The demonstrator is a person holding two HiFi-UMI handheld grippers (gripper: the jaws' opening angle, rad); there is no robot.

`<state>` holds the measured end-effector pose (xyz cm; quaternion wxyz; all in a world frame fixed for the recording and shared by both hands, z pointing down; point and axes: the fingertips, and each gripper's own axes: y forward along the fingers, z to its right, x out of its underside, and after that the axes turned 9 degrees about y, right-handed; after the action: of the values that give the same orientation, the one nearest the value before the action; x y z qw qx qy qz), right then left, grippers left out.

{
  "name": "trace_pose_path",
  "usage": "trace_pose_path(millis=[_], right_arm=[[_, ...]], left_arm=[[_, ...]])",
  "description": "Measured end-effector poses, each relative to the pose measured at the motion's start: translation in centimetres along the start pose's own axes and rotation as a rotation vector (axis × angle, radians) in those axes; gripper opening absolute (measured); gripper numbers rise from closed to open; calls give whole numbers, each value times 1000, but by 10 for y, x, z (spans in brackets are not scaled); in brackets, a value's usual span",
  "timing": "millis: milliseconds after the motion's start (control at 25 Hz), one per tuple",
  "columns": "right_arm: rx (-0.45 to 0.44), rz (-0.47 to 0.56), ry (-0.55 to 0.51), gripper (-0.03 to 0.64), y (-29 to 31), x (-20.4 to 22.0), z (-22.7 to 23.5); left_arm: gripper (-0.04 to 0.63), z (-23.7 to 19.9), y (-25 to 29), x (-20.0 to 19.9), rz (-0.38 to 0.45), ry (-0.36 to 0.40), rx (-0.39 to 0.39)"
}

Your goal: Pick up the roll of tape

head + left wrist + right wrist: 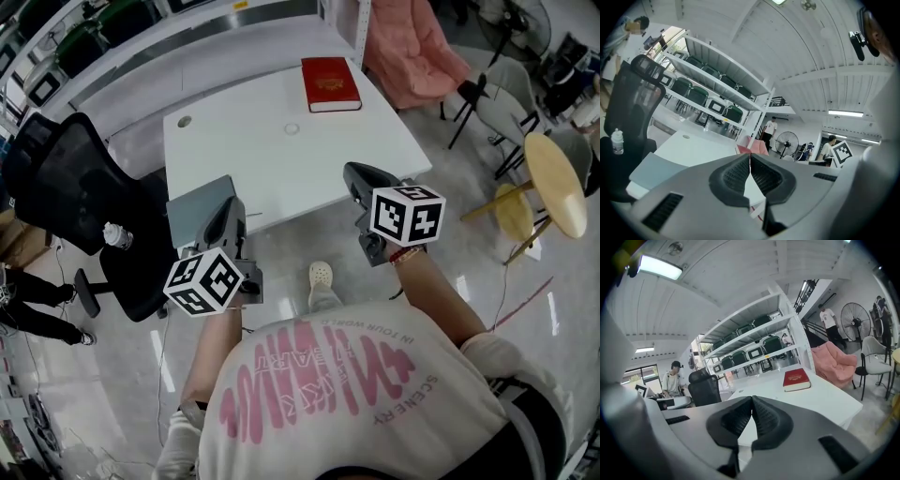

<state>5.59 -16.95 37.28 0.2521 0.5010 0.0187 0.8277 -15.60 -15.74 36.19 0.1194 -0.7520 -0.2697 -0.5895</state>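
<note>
The left gripper (750, 158) has its jaws closed tip to tip with nothing between them, and the right gripper (752, 400) is the same, its ribbed pads meeting on empty air. The person holds both at the near edge of the white table (375, 150), one at each side, pointing across the top. The left one hangs just over a flat grey pad (192, 211) on the near left corner.

The roll of tape (292, 128), a small pale ring, lies flat toward the middle of the table, well apart from both grippers. A red book (330, 83) lies beyond it at the far edge. A black office chair (66, 187) stands off the table's left side.
</note>
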Motion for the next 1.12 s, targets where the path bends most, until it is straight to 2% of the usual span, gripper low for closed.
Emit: trace_pose_path(millis=[160,600,840,1120], right_arm=[[-3,-10,15,14,33,-22,14],[-63,-21,-15,14,143,-95,44],[-74,-44,3,14,197,-116,66],[-85,-91,37,14,253,-125,89]], left_arm=[[26,-18,31,-15,3,-23,-15],[25,-58,140,-64,52,-20,-35],[25,-83,184,-63,32,-79,-41],[26,-106,230,-62,6,-96,-62]])
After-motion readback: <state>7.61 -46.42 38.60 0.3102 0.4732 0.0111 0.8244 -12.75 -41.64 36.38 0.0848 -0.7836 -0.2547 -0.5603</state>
